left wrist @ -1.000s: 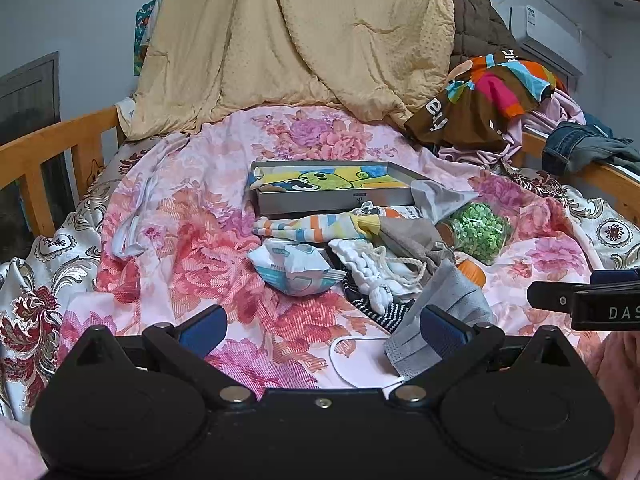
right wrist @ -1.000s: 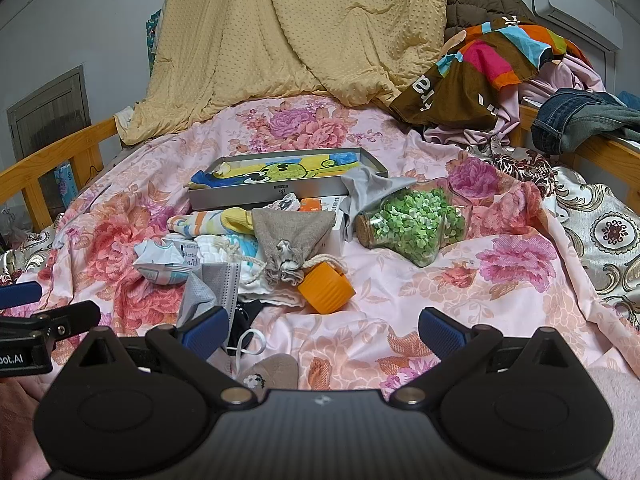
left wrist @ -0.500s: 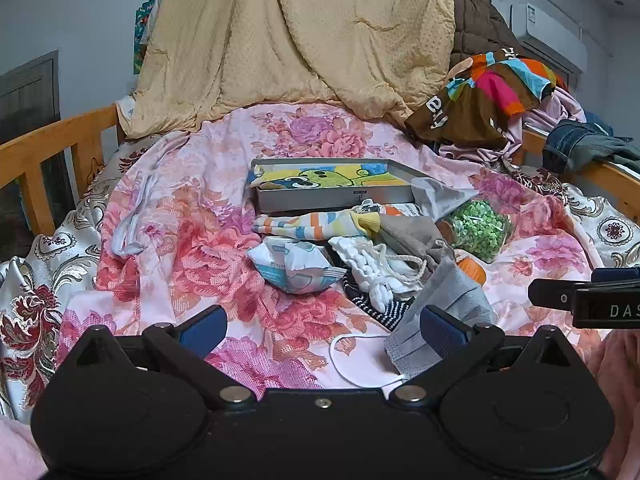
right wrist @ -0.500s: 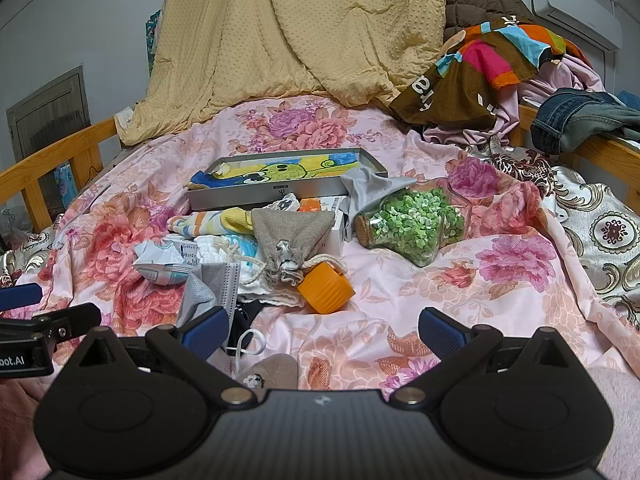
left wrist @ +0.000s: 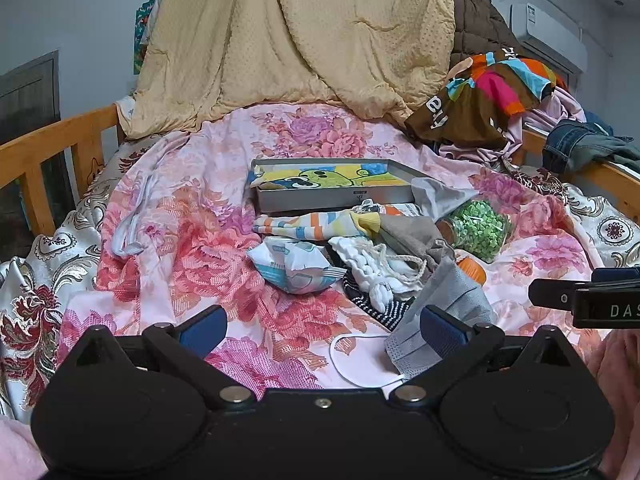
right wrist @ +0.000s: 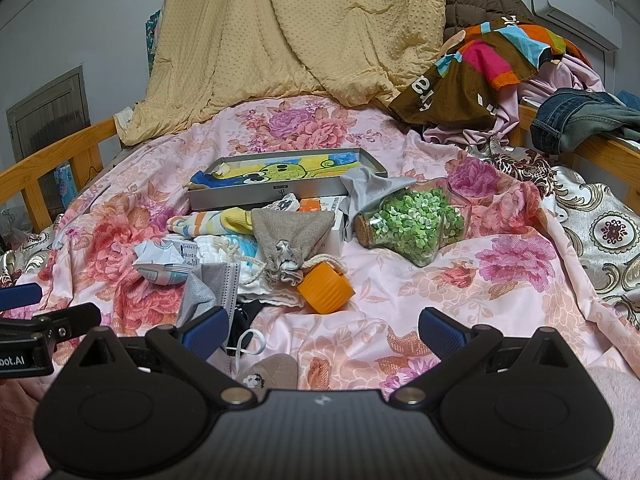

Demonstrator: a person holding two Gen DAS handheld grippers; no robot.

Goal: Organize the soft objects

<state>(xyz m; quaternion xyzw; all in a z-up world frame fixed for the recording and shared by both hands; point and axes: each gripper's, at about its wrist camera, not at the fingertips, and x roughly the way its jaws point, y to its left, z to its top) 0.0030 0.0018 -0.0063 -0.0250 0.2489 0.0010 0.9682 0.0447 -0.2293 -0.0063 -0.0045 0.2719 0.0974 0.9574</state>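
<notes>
Left view: my left tongs (left wrist: 322, 330) apart, empty, low over the floral sheet (left wrist: 168, 248). Grey mask (left wrist: 444, 312) just past my right pad, its white loop lying between the pads. Ahead: tissue pack (left wrist: 294, 266), white knit bundle (left wrist: 376, 268), striped cloth (left wrist: 308, 226), grey pouch (left wrist: 412, 232), all heaped together. Behind them the tin box (left wrist: 332, 192), holding only a cartoon cloth. Green-filled jar (left wrist: 478, 228) ahead to the right.

Right view: my right tongs (right wrist: 322, 330) also apart, gripping nothing. Mask (right wrist: 212, 284) just ahead of my left pad; pouch (right wrist: 292, 234) further ahead, orange cap (right wrist: 326, 288) touching it. A sock (right wrist: 272, 368) lies near, between the pads. Box (right wrist: 280, 188) beyond the heap.

Progress, by my reckoning: barely begun. One cloth boxed; the pile is left unsorted.
</notes>
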